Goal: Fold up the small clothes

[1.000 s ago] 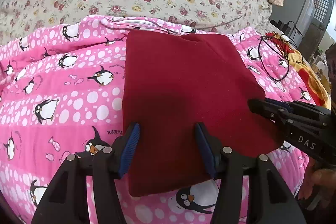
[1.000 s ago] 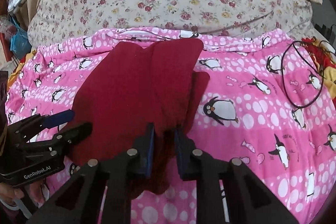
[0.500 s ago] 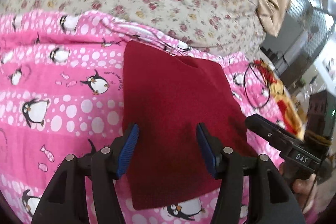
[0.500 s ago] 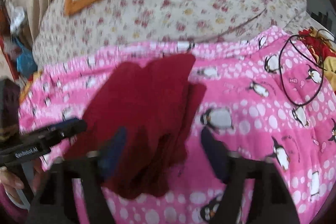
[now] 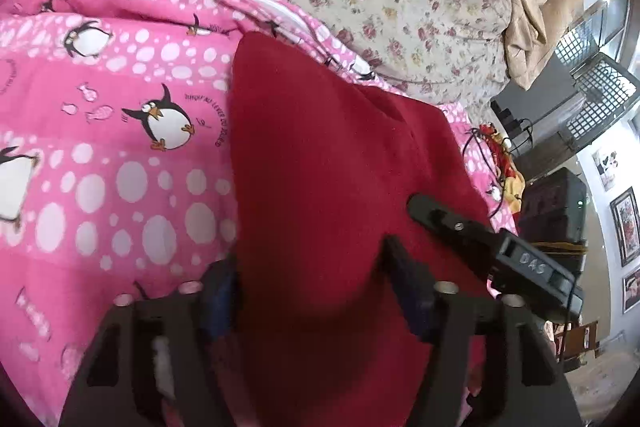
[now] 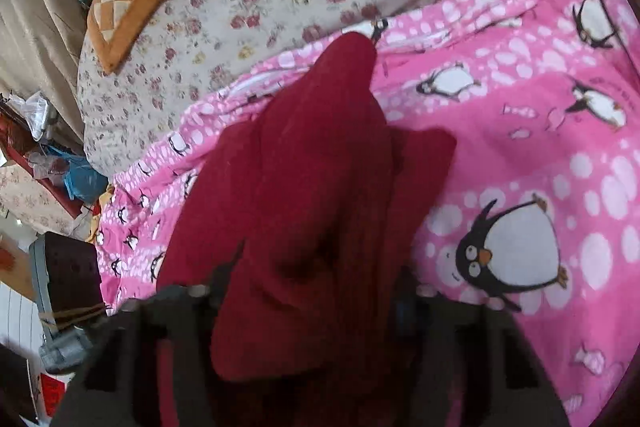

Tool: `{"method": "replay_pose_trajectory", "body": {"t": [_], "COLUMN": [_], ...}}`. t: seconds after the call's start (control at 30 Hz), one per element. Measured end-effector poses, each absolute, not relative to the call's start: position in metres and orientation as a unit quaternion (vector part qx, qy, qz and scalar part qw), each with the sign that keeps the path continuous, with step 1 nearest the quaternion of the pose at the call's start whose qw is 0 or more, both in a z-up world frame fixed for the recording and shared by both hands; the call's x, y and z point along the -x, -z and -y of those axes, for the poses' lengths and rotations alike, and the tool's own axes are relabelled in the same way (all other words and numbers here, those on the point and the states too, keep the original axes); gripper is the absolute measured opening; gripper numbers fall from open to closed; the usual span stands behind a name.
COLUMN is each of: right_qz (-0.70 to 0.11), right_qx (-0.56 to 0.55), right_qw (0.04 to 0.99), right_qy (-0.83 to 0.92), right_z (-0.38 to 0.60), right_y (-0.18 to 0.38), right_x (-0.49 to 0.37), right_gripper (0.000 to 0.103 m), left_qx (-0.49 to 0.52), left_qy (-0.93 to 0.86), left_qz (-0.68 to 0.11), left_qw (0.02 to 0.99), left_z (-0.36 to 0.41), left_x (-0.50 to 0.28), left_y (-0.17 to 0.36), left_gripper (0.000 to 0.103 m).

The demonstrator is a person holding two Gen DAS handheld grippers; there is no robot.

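Red cloth (image 5: 320, 167) flat on penguin blanket (image 5: 120, 131).
L tool (image 5: 310, 291) part open, closing, straddling cloth edge; R tool (image 6: 308, 297) likewise, astride cloth; no grip seen.

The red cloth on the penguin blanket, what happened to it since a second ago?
The right gripper let go of the red cloth, opened wide, and its jaws have just been closing again around the bunched edge. Both grippers tilted and moved in closer. The left gripper straddles the cloth, its jaws narrowing slightly. The cloth stayed folded on the penguin blanket.
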State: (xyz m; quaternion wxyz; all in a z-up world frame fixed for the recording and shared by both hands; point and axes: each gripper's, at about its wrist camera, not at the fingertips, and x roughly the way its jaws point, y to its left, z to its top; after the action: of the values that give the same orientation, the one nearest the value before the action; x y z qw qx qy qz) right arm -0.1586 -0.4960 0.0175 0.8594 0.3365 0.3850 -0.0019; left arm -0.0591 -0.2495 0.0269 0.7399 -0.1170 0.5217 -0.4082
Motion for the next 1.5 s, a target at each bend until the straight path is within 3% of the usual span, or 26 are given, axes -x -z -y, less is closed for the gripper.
{"method": "replay_pose_trajectory", "body": {"t": [0.03, 0.2, 0.27, 0.37, 0.43, 0.6, 0.73, 0.87, 1.03, 1.27, 1.5], "right_qz": [-0.378, -0.347, -0.365, -0.468, -0.472, -0.404, -0.362, -0.378, -0.439, -0.418, -0.385], "right_qx": [-0.340, -0.329, -0.317, -0.239, -0.187, -0.106, -0.095, -0.047, -0.022, -0.007, -0.048], "right_qw": [0.861, 0.873, 0.869, 0.849, 0.861, 0.907, 0.927, 0.924, 0.898, 0.908, 0.920], "right_qy": [-0.010, -0.092, -0.107, -0.057, -0.022, 0.042, -0.007, -0.011, -0.007, 0.021, 0.063], "right_z": [0.494, 0.461, 0.446, 0.414, 0.400, 0.370, 0.352, 0.334, 0.326, 0.313, 0.317], "right_y": [-0.024, -0.069, -0.068, -0.047, -0.052, -0.106, -0.127, -0.115, -0.062, -0.086, -0.109], "right_x": [0.162, 0.188, 0.195, 0.193, 0.205, 0.251, 0.270, 0.266, 0.257, 0.270, 0.281], "right_gripper": [0.043, 0.042, 0.050, 0.061, 0.065, 0.065, 0.065, 0.063, 0.059, 0.059, 0.077], "left_qx": [0.118, 0.075, 0.040, 0.009, 0.013, -0.012, -0.023, -0.011, -0.051, -0.068, -0.062], "left_qy": [0.412, 0.391, 0.358, 0.318, 0.305, 0.280, 0.249, 0.243, 0.228, 0.233, 0.226], "left_qz": [-0.518, -0.512, -0.514, -0.530, -0.517, -0.476, -0.462, -0.448, -0.416, -0.390, -0.385], "left_qw": [0.740, 0.761, 0.779, 0.786, 0.799, 0.834, 0.851, 0.860, 0.879, 0.888, 0.893], "left_z": [0.245, 0.204, 0.192, 0.185, 0.178, 0.173, 0.170, 0.162, 0.163, 0.161, 0.158], "left_x": [0.063, 0.109, 0.128, 0.144, 0.150, 0.166, 0.172, 0.169, 0.174, 0.183, 0.183], "left_y": [-0.036, -0.082, -0.084, -0.056, -0.053, -0.075, -0.074, -0.078, -0.084, -0.095, -0.097], "left_gripper": [0.036, 0.036, 0.037, 0.049, 0.055, 0.055, 0.055, 0.055, 0.055, 0.055, 0.055]}}
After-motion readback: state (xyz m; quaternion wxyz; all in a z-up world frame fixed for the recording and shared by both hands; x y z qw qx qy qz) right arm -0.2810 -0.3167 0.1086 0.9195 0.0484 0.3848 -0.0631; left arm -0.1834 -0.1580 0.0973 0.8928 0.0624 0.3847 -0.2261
